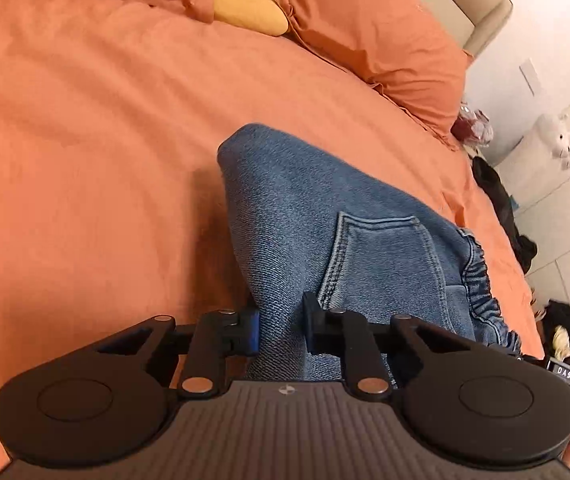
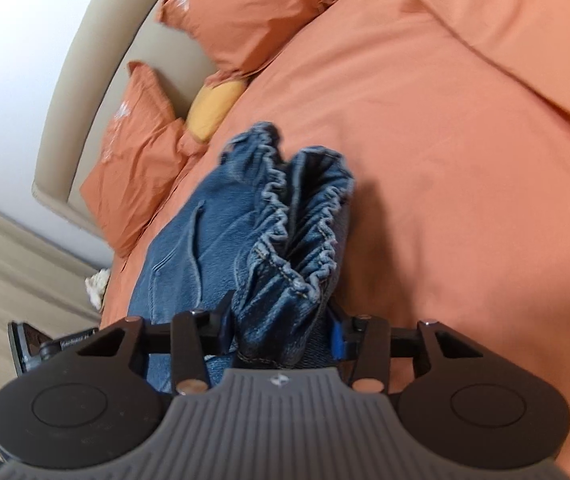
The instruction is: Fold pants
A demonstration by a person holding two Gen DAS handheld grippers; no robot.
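Note:
Blue denim pants (image 1: 305, 216) with an elastic waistband (image 2: 285, 208) lie on the orange bedspread (image 1: 85, 140). In the left wrist view my left gripper (image 1: 281, 328) is shut on a fold of the denim beside the back pocket (image 1: 385, 264), and the cloth rises off the bed from its pads. In the right wrist view my right gripper (image 2: 281, 328) is shut on the bunched waistband, which fills the gap between its fingers. The pant legs are hidden below both grippers.
Orange pillows (image 1: 373, 36) and a yellow cushion (image 1: 245, 0) rest against a beige headboard (image 2: 97, 80). Dark clothing (image 1: 501, 204) and a white plush toy (image 1: 557, 140) lie past the bed's right edge. The bedspread stretches wide to the left of the pants.

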